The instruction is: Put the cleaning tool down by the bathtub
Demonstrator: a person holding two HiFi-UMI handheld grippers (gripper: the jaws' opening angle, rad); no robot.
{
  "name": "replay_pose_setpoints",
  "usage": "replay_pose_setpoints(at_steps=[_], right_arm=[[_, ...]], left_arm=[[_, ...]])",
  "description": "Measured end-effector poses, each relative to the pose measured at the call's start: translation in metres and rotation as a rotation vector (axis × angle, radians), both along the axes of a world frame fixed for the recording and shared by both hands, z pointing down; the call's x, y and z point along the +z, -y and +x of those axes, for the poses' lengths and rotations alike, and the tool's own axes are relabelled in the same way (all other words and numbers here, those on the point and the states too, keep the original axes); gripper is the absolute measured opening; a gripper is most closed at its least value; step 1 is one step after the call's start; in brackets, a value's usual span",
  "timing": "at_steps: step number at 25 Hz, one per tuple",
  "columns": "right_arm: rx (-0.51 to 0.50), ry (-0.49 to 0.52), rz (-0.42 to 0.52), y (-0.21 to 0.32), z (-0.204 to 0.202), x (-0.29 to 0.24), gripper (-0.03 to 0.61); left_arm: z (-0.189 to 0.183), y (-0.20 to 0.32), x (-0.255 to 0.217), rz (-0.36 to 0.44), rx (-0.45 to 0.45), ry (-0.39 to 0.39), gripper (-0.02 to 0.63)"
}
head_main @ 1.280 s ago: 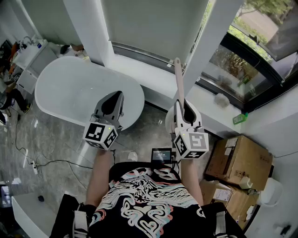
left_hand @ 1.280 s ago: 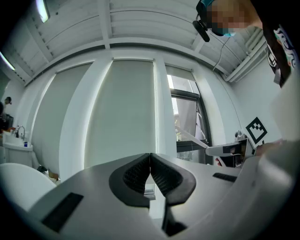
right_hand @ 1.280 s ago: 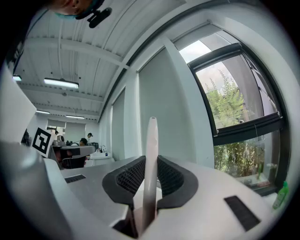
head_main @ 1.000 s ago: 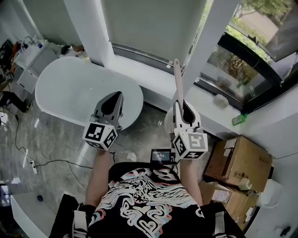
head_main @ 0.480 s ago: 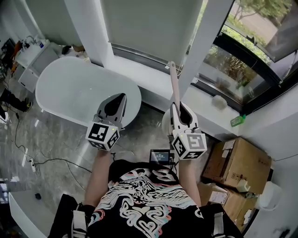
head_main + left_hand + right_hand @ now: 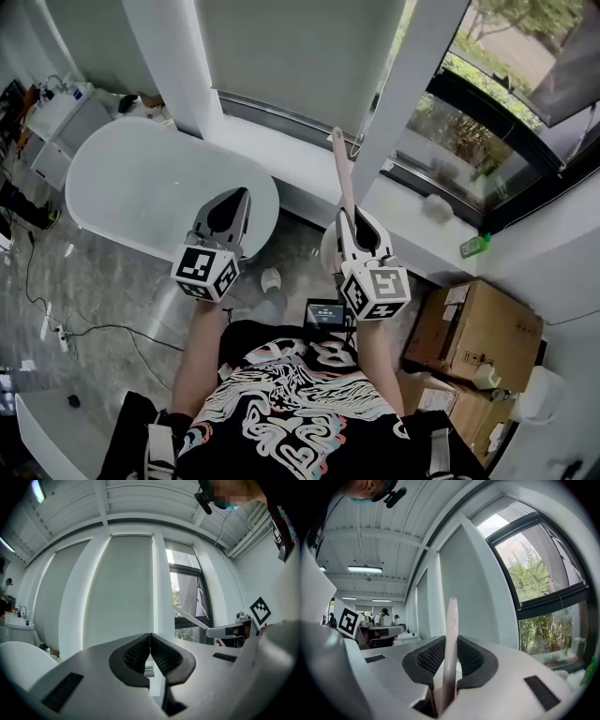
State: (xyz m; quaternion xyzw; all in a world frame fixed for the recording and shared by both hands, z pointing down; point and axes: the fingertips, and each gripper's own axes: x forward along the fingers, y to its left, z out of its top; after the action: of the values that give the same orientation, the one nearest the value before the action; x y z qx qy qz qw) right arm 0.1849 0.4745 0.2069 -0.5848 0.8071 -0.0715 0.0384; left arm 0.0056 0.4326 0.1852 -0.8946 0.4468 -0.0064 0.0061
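By bathtub [image 6: 159, 183]: right hand-held gripper [image 6: 354, 221] (clamping cleaning tool [image 6: 339, 171]) shifted left.

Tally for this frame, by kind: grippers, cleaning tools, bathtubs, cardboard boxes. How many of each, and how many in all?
grippers: 2, left gripper and right gripper
tool: 1, held in the right gripper
bathtub: 1
boxes: 2
total: 6
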Motion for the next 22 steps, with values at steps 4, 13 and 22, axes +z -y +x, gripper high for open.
replay_pose_setpoints(at_steps=[4,13,22], right_arm=[[0.026,-0.013,0.001,0.017,0.004,0.0,0.092],[0.049,0.003,0.004,0.104,0.016,0.001,0.092],[0.071,0.009,-0.019,0.211,0.016,-0.005,0.092]], left_arm=[[-0.002,0.024,0.002,-0.005,-0.017,-0.012,0.017],[0.015,0.123,-0.002,0.003,0.006,-0.032,0.017],[0.014,0.234,-0.007,-0.002,0.033,-0.017,0.017]])
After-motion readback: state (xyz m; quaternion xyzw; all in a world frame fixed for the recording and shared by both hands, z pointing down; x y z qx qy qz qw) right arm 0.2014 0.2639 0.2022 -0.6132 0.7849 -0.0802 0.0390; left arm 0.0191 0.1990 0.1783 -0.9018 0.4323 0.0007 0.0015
